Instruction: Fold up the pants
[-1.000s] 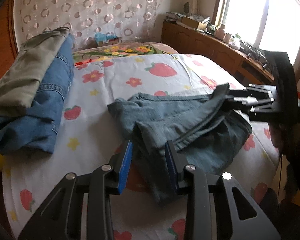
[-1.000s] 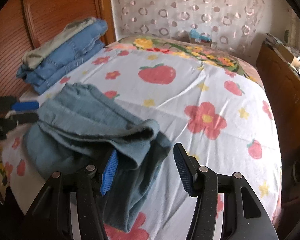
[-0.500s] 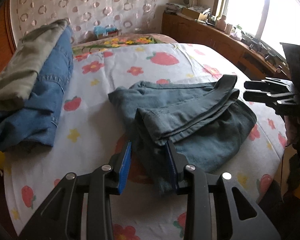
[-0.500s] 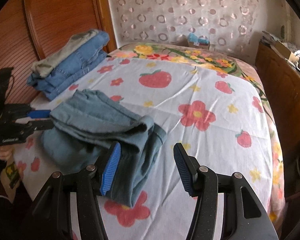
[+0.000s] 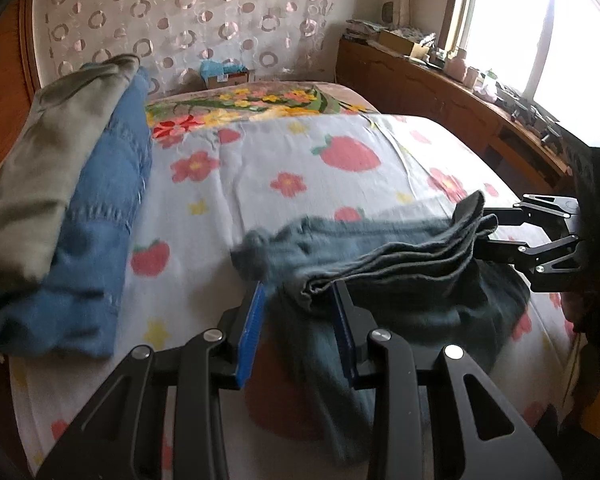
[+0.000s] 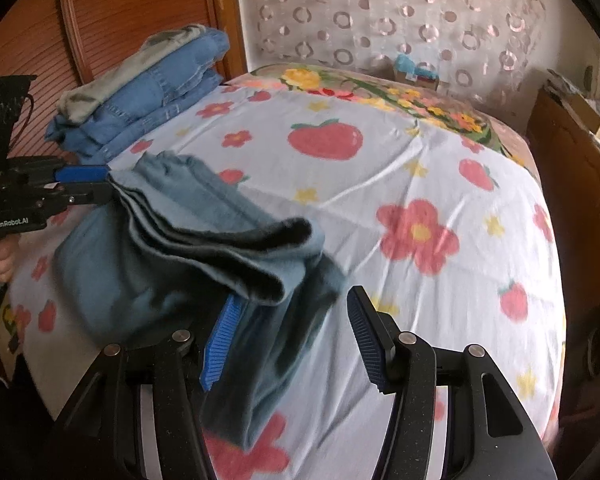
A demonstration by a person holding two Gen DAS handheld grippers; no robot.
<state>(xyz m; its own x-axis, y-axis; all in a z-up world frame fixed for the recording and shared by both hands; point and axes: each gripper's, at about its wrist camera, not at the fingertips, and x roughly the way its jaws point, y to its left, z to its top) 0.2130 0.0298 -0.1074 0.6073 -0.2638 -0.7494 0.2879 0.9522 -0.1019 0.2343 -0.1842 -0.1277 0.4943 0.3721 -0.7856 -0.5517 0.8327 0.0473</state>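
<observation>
Spreading across both views, a bed (image 5: 260, 184) under a white sheet printed with strawberries and flowers, with a brighter floral band running along the headboard end.

Resting at the bed's left edge against the wooden wall, a stack of folded clothes (image 5: 80, 208): blue denim below, a grey-green garment on top, well apart from the work.

Lying at the near edge of the bed, the grey-blue pants (image 6: 204, 256), partly folded into several layers, with the folded band raised off the sheet between the two tools and the looser cloth bunching and hanging toward the mattress edge beneath it.

Sitting at the left end of that band, the left gripper (image 5: 298, 328), its blue pads apart with cloth lying in the gap and against the right-hand pad; not possible to tell whether clamping or merely touching.

Reaching in at the right end, the right gripper (image 6: 288, 336), spread wide in its own view, with the left-hand pad tucked against the underside of the folded layers and the other pad standing clear over bare sheet.

Standing far back by the headboard, a small cardboard box (image 5: 226, 76) with something light blue on top.
</observation>
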